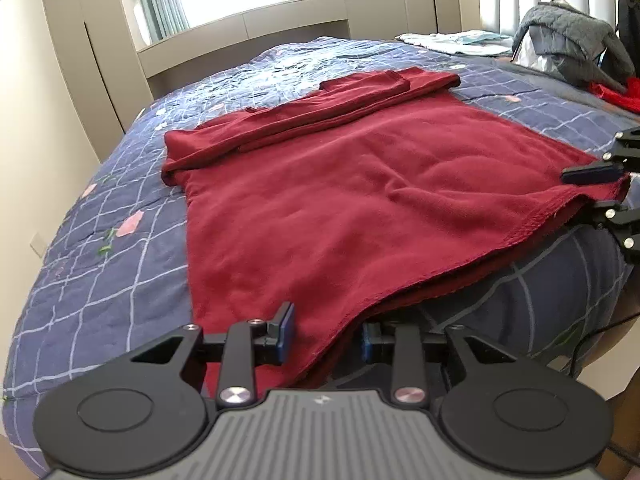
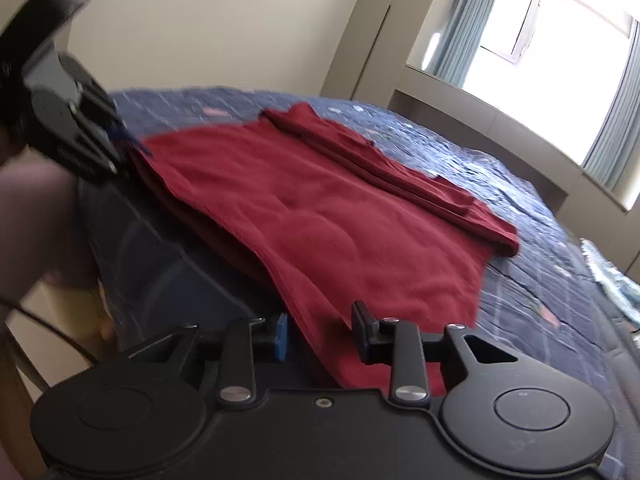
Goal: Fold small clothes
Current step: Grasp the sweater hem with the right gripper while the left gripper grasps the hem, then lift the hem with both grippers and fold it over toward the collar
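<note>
The dark red garment point(image 1: 340, 200) lies spread flat in the middle of the left wrist view, on the bed point(image 1: 100, 248), its sleeves folded inward into a narrow band across the upper part of the cloth, which I take as the first folds already made. Its near hem hangs just over the bed's edge at the bottom of both views, and that is where I have both tools, one at each lower corner, so that I can lift the hem evenly and carry it up toward the collar. My left hand-held gripper point(image 1: 326, 334) has the hem corner lying between its jaws, which stand part-way apart; I cannot see the pads pressing on the cloth. My right hand-held gripper point(image 2: 320, 336) straddles the other corner the same way, jaws apart with a gap showing beside the fabric, so I judge neither grip is made yet. In the left wrist view the right tool shows at the right edge, by the far hem corner. The bed wears a blue quilt with a white grid, soft enough for the jaws to press in. Beyond it, a window with blue curtains point(image 1: 160, 0) sits upper left, and a grey jacket point(image 1: 572, 40) is heaped upper right.
</note>
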Motion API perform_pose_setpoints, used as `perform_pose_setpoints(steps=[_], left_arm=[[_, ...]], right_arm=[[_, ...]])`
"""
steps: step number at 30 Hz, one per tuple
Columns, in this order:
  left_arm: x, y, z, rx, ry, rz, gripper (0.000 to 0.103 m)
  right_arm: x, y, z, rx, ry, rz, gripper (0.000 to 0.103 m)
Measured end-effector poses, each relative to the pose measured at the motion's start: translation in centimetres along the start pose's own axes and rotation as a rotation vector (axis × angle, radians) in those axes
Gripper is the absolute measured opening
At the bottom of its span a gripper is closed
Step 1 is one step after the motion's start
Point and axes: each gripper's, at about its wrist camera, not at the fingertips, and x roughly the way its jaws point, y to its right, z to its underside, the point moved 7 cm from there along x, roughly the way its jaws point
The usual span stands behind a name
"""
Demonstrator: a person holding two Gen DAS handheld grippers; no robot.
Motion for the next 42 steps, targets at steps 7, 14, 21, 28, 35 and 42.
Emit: perform_pose_setpoints(steps=[7, 14, 21, 28, 35, 42], left_arm=[[-0.1, -0.6, 0.5, -0.007, -0.012, -0.012, 0.020], [-2.3, -0.5, -0.1, 0.084, 0.045, -0.019, 0.004], [-5.7, 0.3, 0.3, 0.196, 0.081, 0.013, 0.004], [-8.6, 1.6, 1.9, 0.227, 0.072, 0.068, 0.004], [-13.0, 2.1, 3.6, 0.205, 0.022, 0.173, 0.004], [-12.9, -0.1, -0.7, 0.159, 0.009, 0.238, 0.004]], right_arm=[[-0.3, 1.1, 0.2, -0.059, 0.027, 0.047, 0.026], [-2.3, 1.0, -1.0, -0.096, 0.055, -0.018, 0.004], [-5.5, 2.1, -0.9, -0.090, 0.029, -0.067, 0.003], [-8.8, 1.1, -0.3, -0.113, -0.011, -0.113, 0.003], [-12.9, 0.7, -0.6, -0.065, -0.084, -0.224, 0.003], [-11.9, 4.5, -5.1, -0.034, -0.066, -0.274, 0.003]])
